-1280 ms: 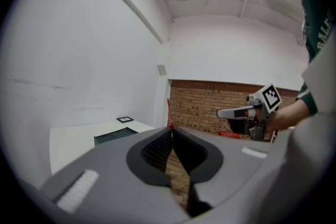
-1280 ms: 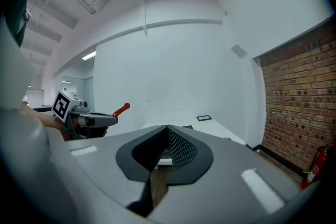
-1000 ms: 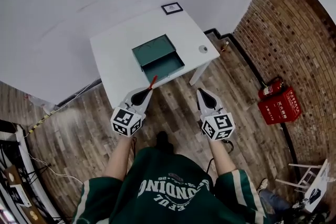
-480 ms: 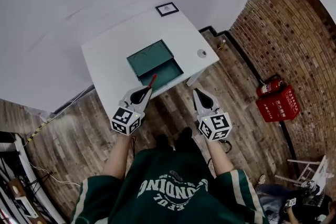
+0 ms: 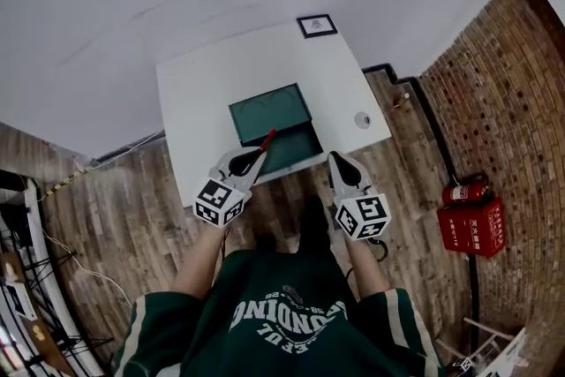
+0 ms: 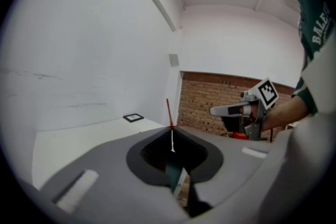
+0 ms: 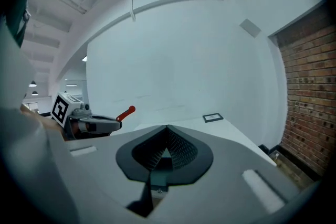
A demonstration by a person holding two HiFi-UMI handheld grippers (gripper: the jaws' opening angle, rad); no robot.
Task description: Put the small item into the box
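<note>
**Your left gripper (image 5: 251, 156) holds the small item (image 5: 266, 139); the box (image 5: 272, 112) lies directly beyond its tips.**

On the white table (image 5: 199, 88), the open green box sits on the far side of both grippers. The left gripper's jaws are clamped on the small item, a thin red stick. Its long axis continues the jaw line toward the box, and in the head view its free end overlaps the box's near left part. Your right gripper (image 5: 341, 162) is closed on nothing, near the table's near edge, right of the box. The left gripper is the nearer one, so the release likely needs only a short advance toward the far side.
</note>
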